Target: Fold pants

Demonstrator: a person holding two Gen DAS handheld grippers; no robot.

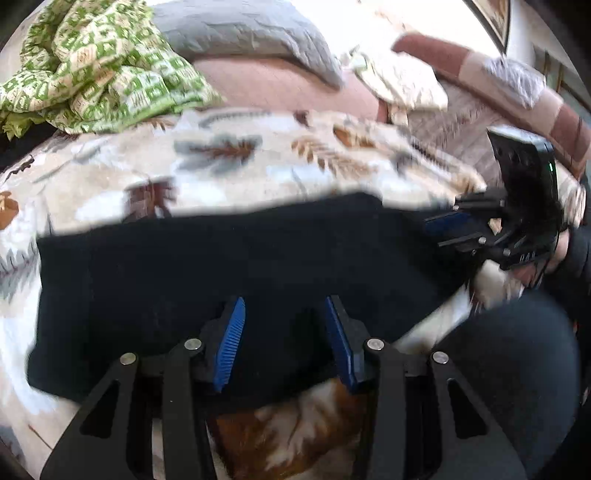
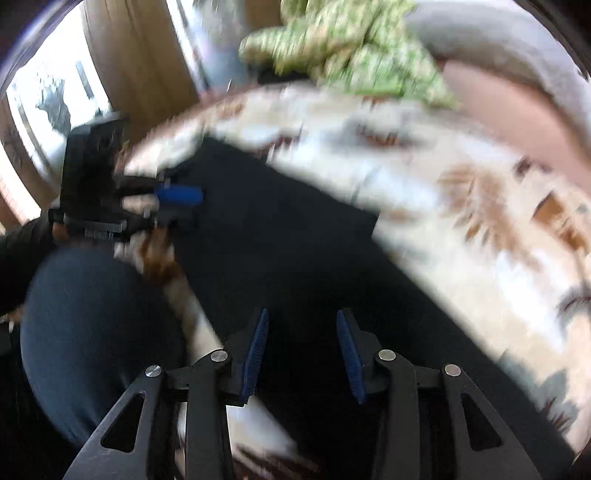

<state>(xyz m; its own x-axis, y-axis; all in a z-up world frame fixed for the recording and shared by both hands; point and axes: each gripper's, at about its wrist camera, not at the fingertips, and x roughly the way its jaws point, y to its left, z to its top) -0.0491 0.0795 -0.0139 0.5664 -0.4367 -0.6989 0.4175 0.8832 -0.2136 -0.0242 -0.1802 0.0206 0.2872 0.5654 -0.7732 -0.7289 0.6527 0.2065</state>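
Black pants (image 1: 221,258) lie flat on a leaf-patterned blanket (image 1: 240,155) that covers a bed. My left gripper (image 1: 285,301) hovers over the near edge of the pants, its blue pads apart and nothing pinched between them. At the right end of the pants sits my right gripper (image 1: 437,232), in a person's hand. In the blurred right wrist view, the right gripper (image 2: 303,313) stands open above the black pants (image 2: 295,240). The left gripper (image 2: 194,208) shows at the far left end of the cloth.
A crumpled green-and-cream cloth (image 1: 92,66) and a grey quilt (image 1: 251,33) lie at the back of the bed, over a pink sheet (image 1: 277,88). The person's dark-clad knee (image 1: 509,369) presses against the bed's near edge. A curtain and window (image 2: 55,92) are at the left.
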